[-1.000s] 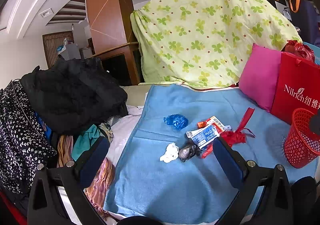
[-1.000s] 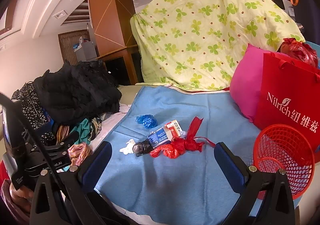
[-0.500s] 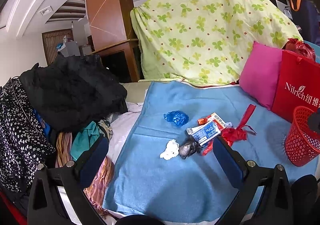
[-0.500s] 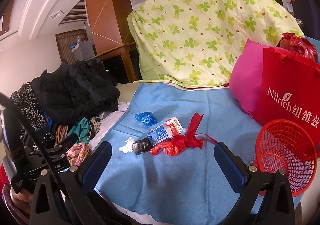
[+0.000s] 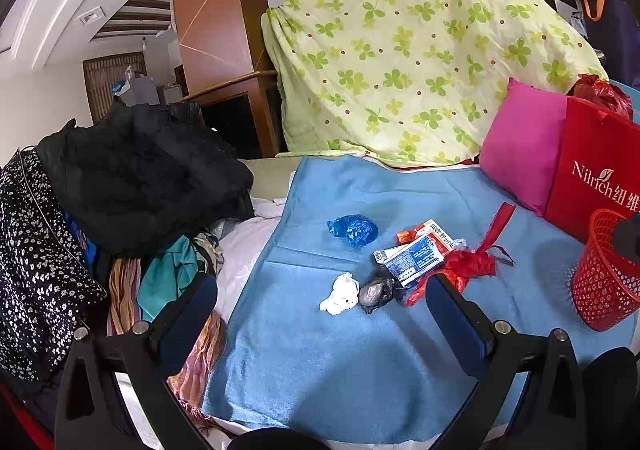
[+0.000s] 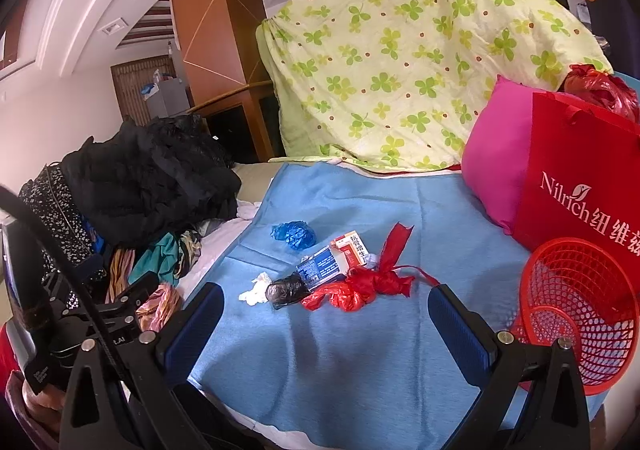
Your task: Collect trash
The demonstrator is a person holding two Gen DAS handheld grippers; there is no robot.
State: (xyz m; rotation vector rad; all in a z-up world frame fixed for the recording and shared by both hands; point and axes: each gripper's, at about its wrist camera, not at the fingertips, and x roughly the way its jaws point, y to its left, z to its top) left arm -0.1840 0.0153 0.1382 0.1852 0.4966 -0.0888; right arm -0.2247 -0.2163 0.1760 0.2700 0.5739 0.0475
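Observation:
Trash lies in a cluster on the blue blanket (image 5: 344,370): a blue crumpled bag (image 5: 354,230), a white tissue wad (image 5: 340,294), a black wad (image 5: 376,290), small cardboard boxes (image 5: 416,254) and a red plastic bag (image 5: 464,266). The right wrist view shows the same blue bag (image 6: 294,234), tissue (image 6: 254,290), black wad (image 6: 286,290), boxes (image 6: 336,260) and red bag (image 6: 360,288). A red mesh basket (image 6: 576,310) stands at the right, also at the left view's edge as basket (image 5: 604,282). My left gripper (image 5: 320,318) and right gripper (image 6: 324,320) are both open, held short of the pile, nothing between their fingers.
A heap of dark clothes (image 5: 132,177) and colourful fabrics (image 5: 168,274) fills the left. A pink pillow (image 6: 496,165) and a red paper bag (image 6: 580,185) stand at the right behind the basket. A green clover-print sheet (image 5: 416,49) rises at the back.
Both views have shifted only slightly; the pile sits a little nearer and lower in frame. Nothing was picked up or moved on the blanket.

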